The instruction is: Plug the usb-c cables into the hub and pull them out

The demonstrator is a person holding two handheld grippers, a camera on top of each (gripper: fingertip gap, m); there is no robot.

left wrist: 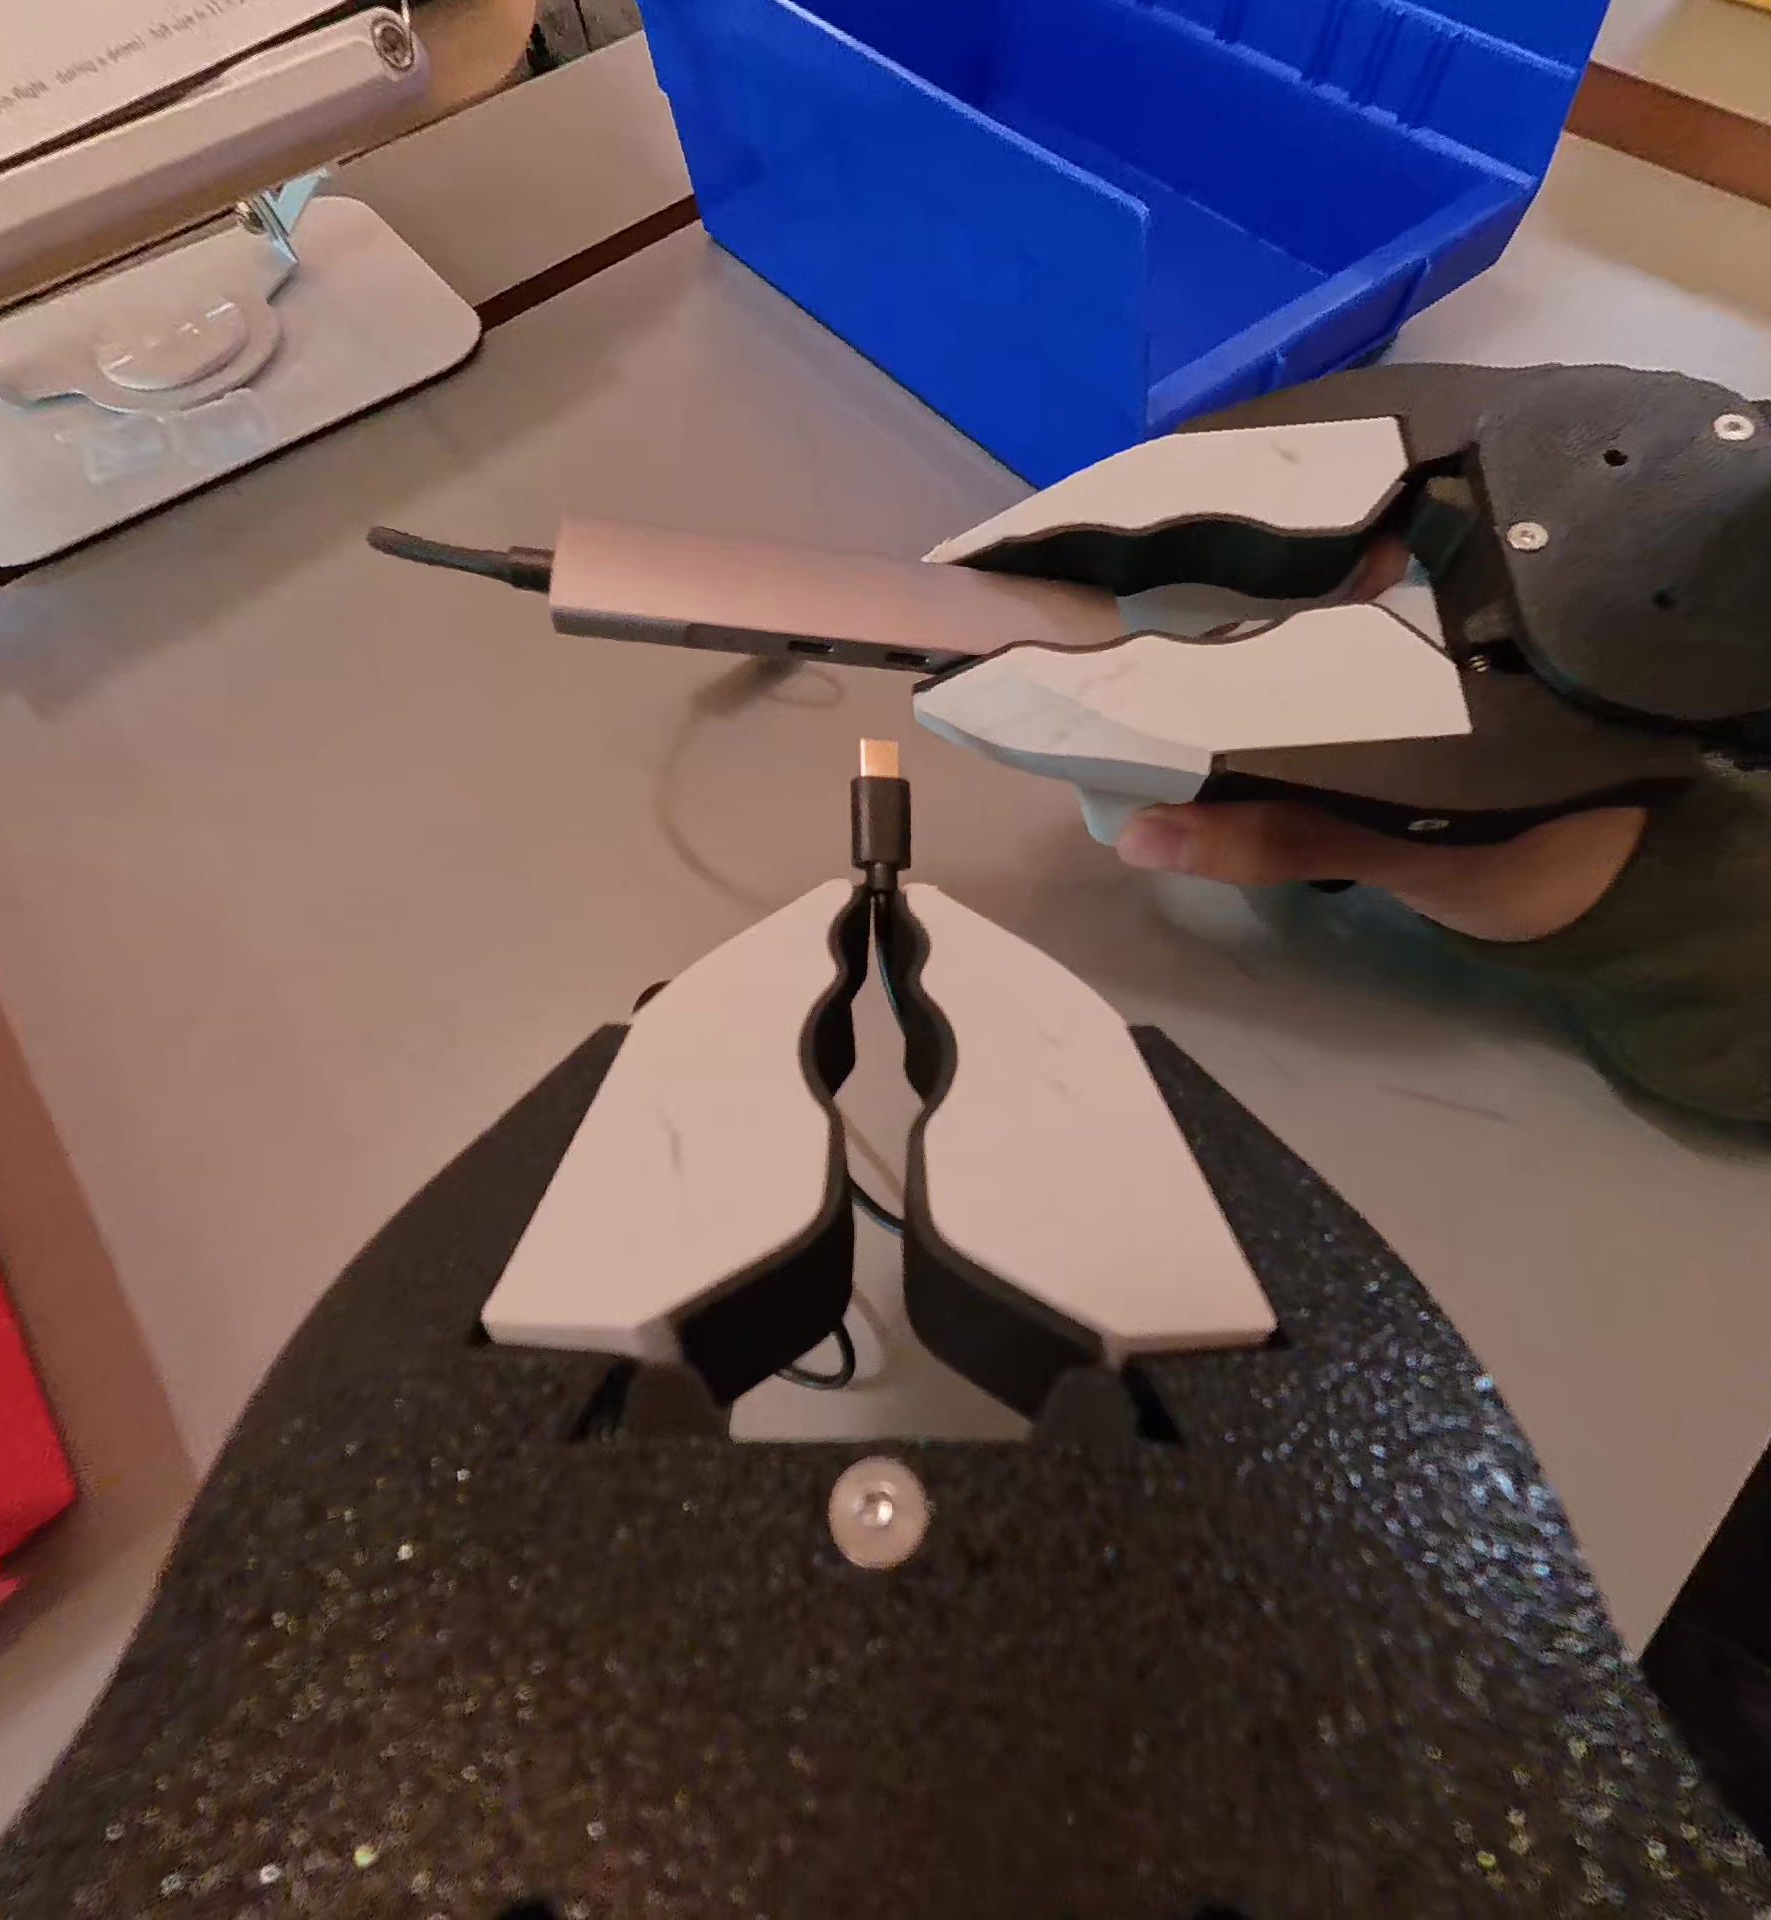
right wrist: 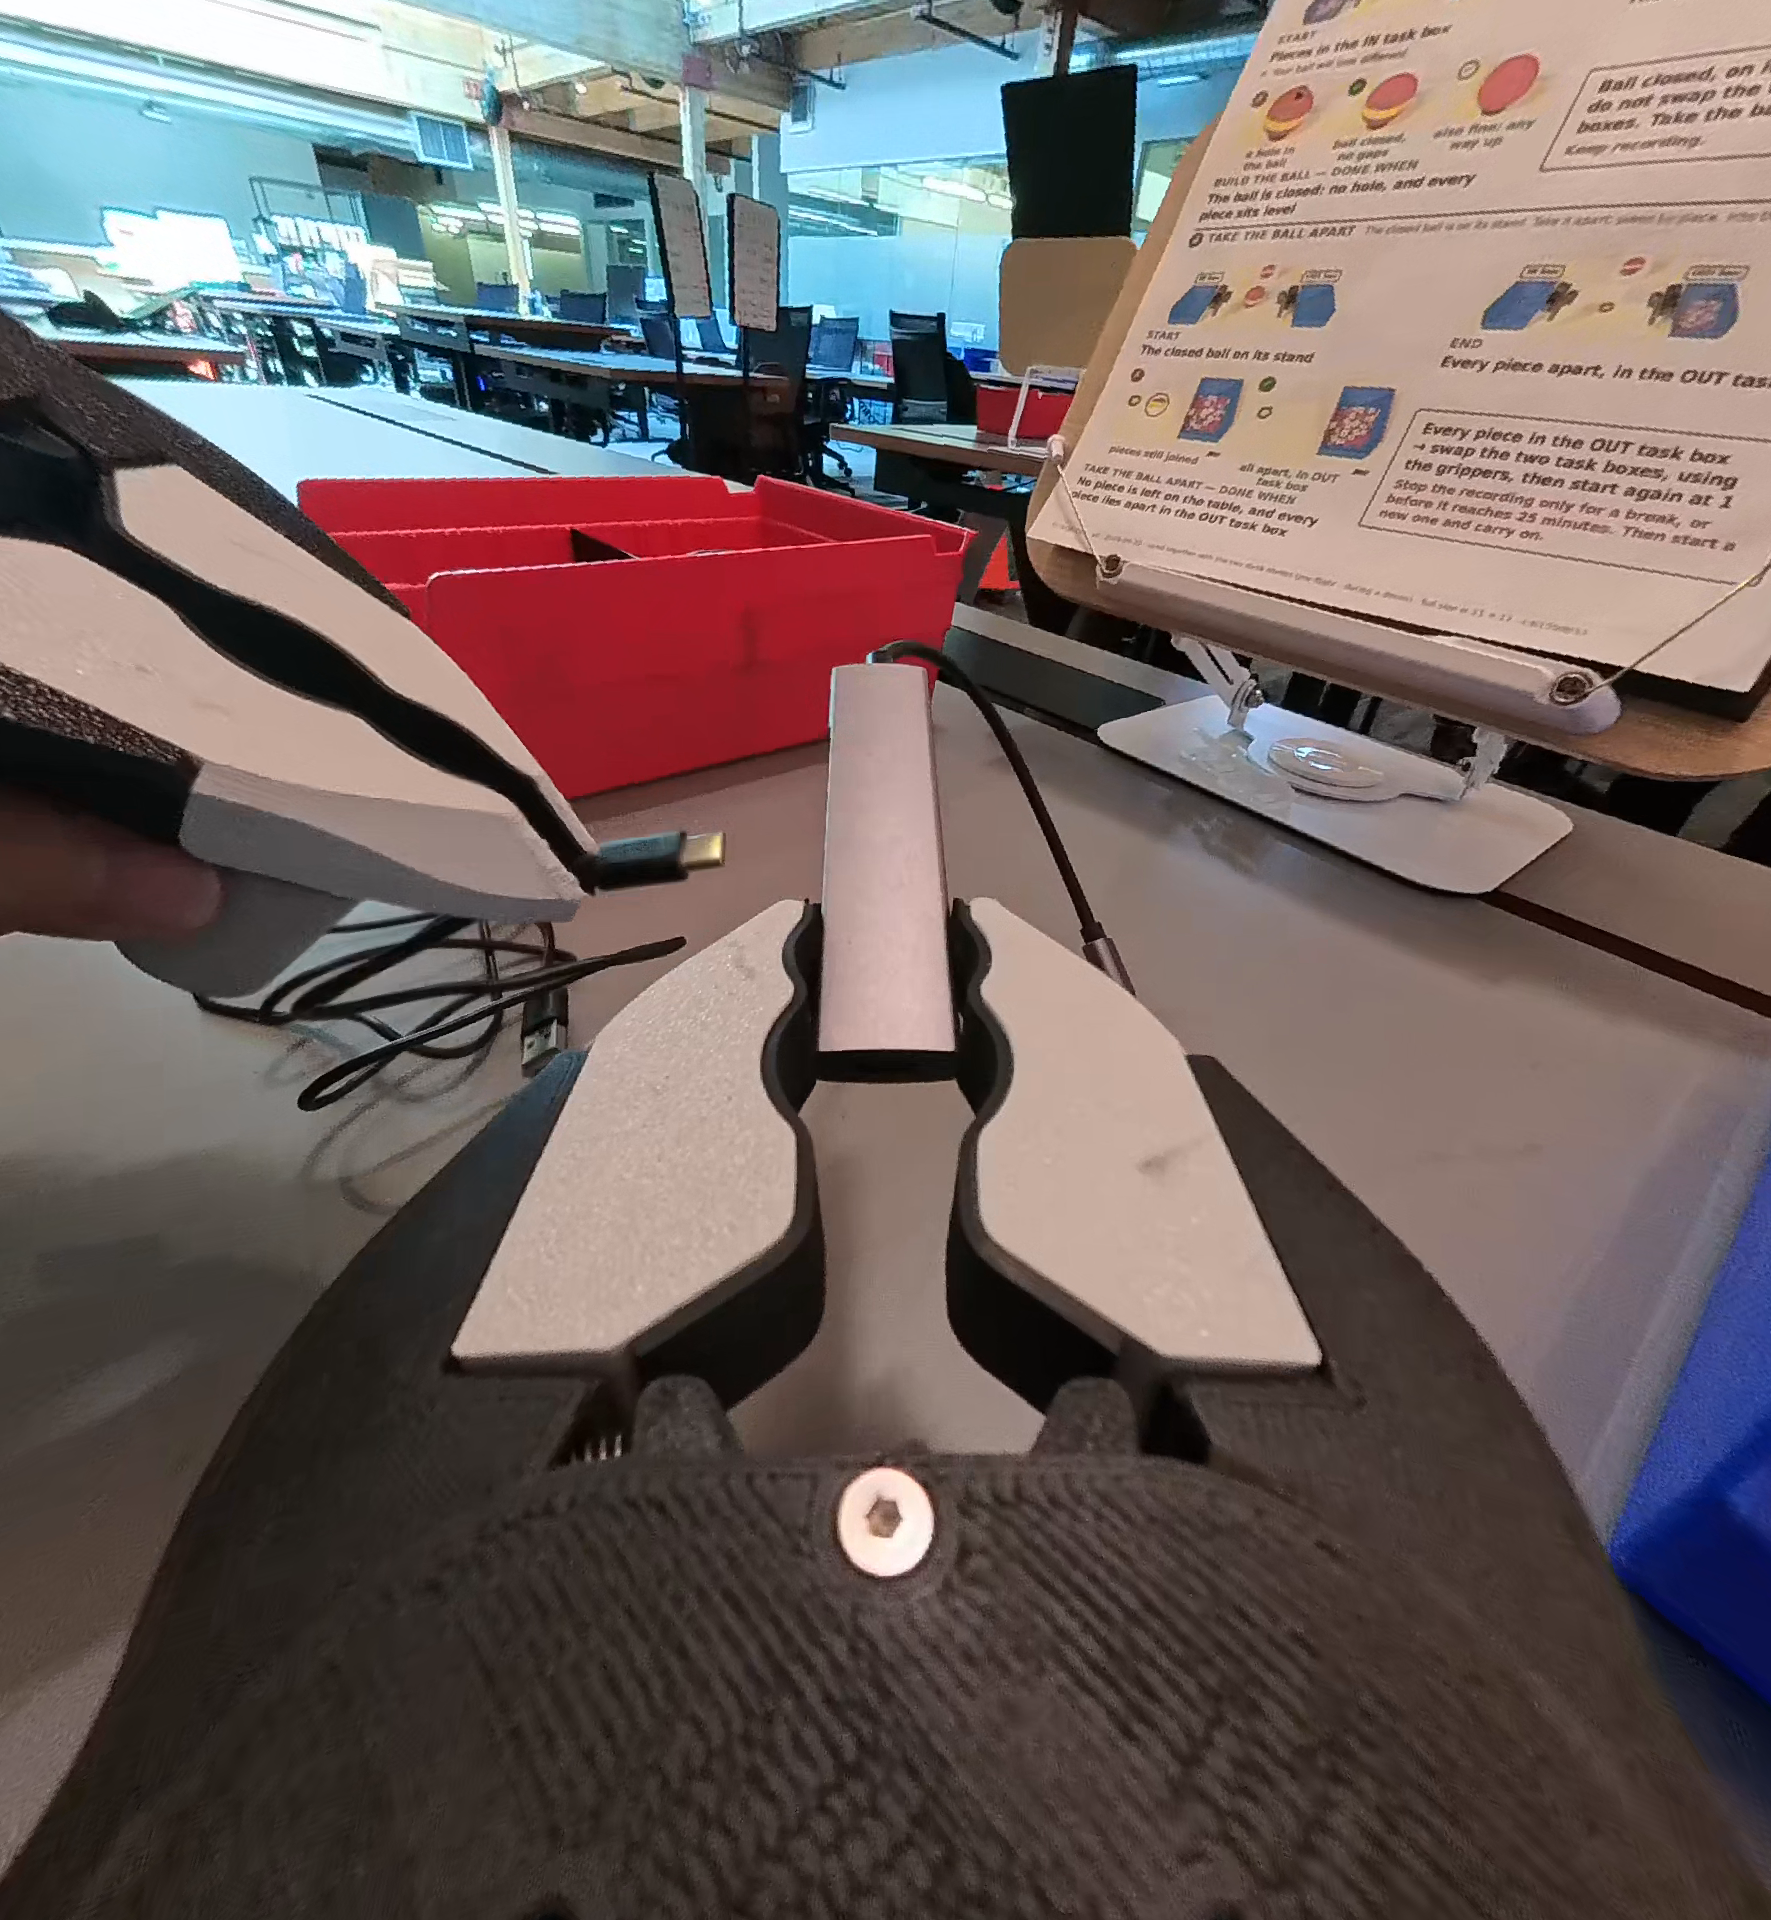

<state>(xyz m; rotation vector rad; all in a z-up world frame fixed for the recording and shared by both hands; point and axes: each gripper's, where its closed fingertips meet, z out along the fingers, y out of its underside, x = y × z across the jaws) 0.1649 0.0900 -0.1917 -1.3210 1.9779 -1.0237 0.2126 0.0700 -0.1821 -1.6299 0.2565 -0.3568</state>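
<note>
Left wrist view: left gripper (left wrist: 876,891) clamps the cable (left wrist: 881,805) behind its plug, just short of the hub (left wrist: 756,592) ports. Right wrist view: right gripper (right wrist: 886,925) clamps the hub (right wrist: 881,831) above the table (right wrist: 1276,987); a tilted plug may miss or jam.

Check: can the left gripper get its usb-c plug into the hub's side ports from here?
Probably yes. The left gripper holds the usb-c plug pointing at the side ports of the hub, which the right gripper holds; only open air lies between.
</note>
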